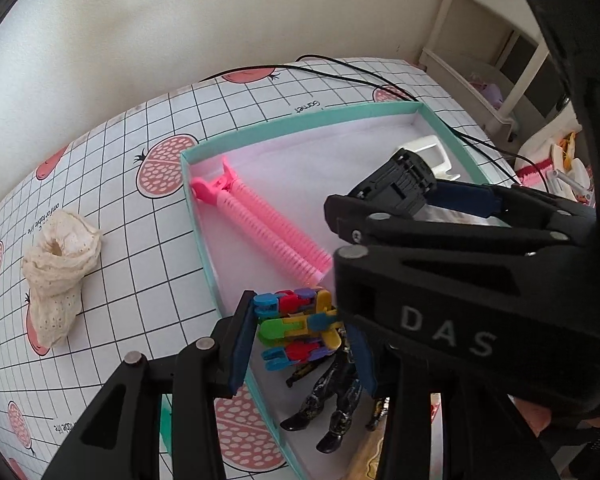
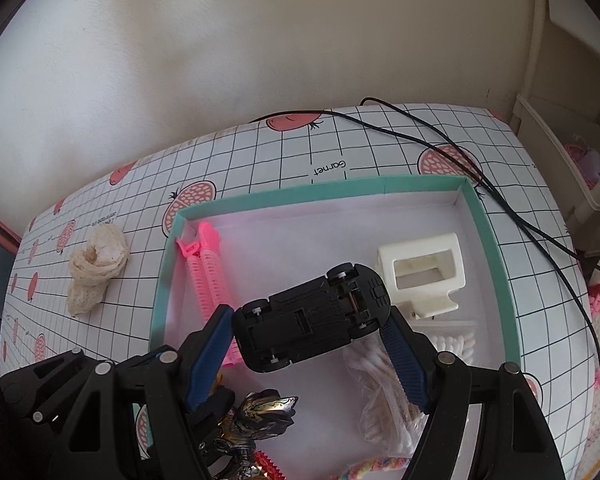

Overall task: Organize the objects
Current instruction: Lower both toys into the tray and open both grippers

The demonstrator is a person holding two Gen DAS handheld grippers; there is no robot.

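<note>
My left claw (image 1: 300, 332) is closed on a colourful link toy (image 1: 298, 326), its blue pads pressing the toy from both sides, and it holds the toy just above the near edge of the teal box (image 1: 196, 216). Directly under this toy a dark action figure (image 1: 332, 396) lies on the white floor of the box. My right claw (image 2: 308, 336) grips a black toy car (image 2: 312, 320) by its two ends; the car is turned with its underside and wheels toward the camera, above the middle of the box. Below the right claw, on its right side, I see a clear bag of cotton swabs (image 2: 384, 392). A little beyond the left claw, a pink hair roller clip (image 1: 260, 224) lies diagonal along the left wall of the box. Beyond the car, to the right, a white plastic holder (image 2: 424, 276) stands inside the box near the far right corner. Outside the box, to the left of both claws, a cream lace cloth (image 1: 58, 268) lies crumpled on the checked tablecloth (image 1: 112, 160). Farthest, a black cable (image 2: 440, 148) runs over the table behind the box.
</note>
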